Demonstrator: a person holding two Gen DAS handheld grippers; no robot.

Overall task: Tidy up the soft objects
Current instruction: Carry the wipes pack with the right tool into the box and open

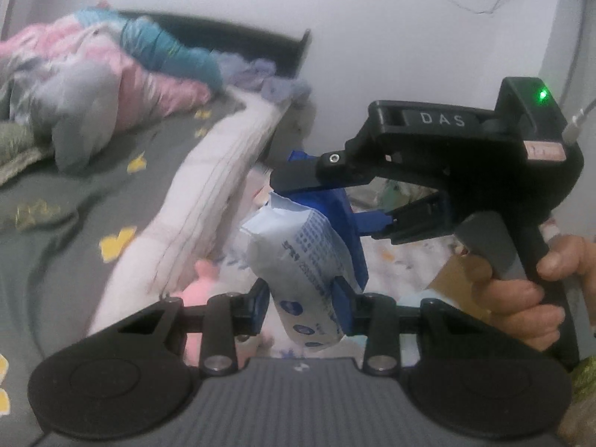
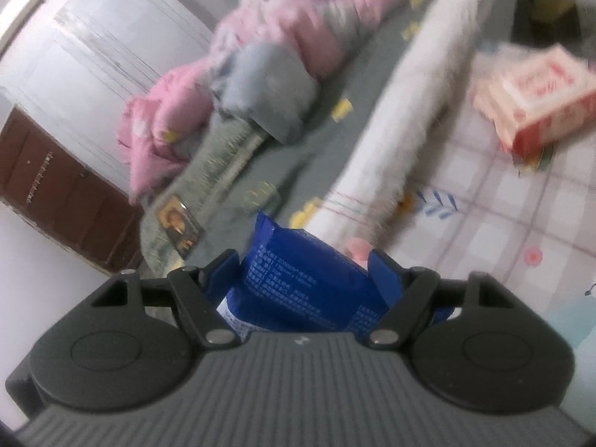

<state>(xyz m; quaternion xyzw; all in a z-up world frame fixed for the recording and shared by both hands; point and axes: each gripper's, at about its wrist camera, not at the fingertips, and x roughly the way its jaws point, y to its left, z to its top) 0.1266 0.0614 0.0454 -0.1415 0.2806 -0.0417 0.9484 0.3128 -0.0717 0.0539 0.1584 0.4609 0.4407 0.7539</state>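
Your left gripper (image 1: 301, 298) clamps the white pack (image 1: 298, 260); your right gripper (image 2: 303, 272) clamps the blue pack (image 2: 309, 290). Both packs hang in the air over the bed's (image 1: 67, 260) edge. Keep both grips firm, carry them level, don't knock them together. Watch the pink plush (image 1: 197, 290) below, the white bolster (image 1: 212, 193), the quilts (image 1: 93, 74), and the red-white pack (image 2: 536, 100) on the checked sheet (image 2: 484, 231).

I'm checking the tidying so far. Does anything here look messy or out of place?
Yes. The pink and grey bedding lies crumpled in a heap on the bed, not folded. A red and white packet sits tilted on the checked sheet. Both grippers hold soft packs clear of the bed.
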